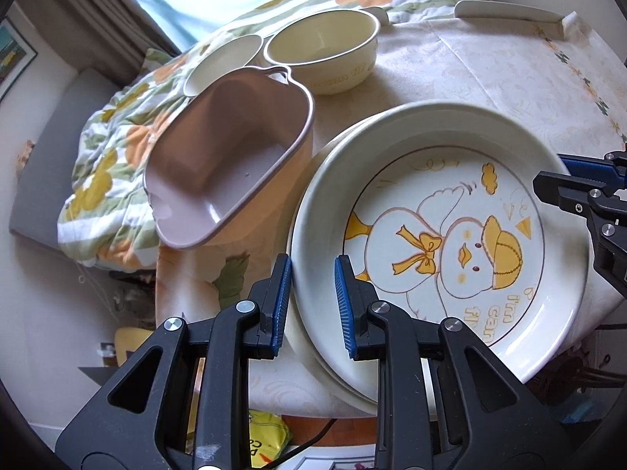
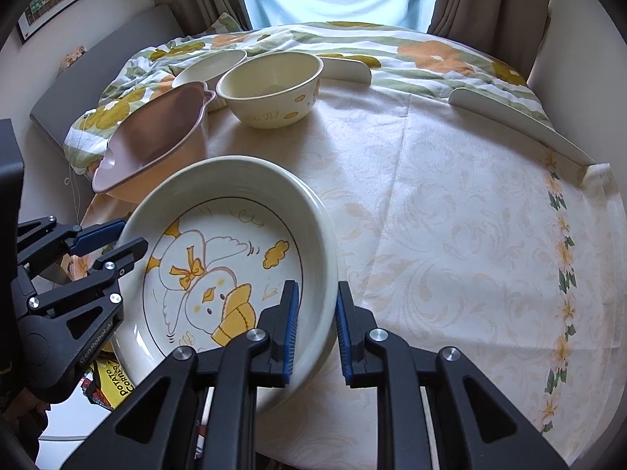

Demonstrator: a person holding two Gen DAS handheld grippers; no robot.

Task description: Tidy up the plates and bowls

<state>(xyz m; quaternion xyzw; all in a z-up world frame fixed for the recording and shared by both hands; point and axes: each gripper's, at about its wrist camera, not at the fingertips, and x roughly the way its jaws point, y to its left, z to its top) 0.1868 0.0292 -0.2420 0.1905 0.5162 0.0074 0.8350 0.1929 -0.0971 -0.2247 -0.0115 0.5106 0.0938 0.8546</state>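
Note:
A white plate with a yellow duck drawing (image 1: pixel 450 243) (image 2: pixel 219 243) lies on a second white plate (image 1: pixel 333 372) at the table's near corner, partly past the edge. My left gripper (image 1: pixel 312 260) (image 2: pixel 131 235) is shut on the duck plate's left rim, one blue pad outside and one inside. On the opposite rim my right gripper (image 2: pixel 316 286) (image 1: pixel 556 174) is shut in the same way. The plate looks tilted in the right wrist view. Beyond it stand a pink handled dish (image 1: pixel 219 164) (image 2: pixel 153 141), a cream bowl (image 1: pixel 325 51) (image 2: pixel 270 86) and a small white bowl (image 1: pixel 223 62) (image 2: pixel 207 64).
A cream patterned tablecloth (image 2: pixel 450 235) covers the table, with white edge guards (image 2: pixel 517 125) (image 1: pixel 509 11) along the far side. A floral quilt (image 1: pixel 109 149) (image 2: pixel 392 51) lies behind and to the left. A yellow snack packet (image 1: pixel 266 438) (image 2: pixel 113 387) lies on the floor below.

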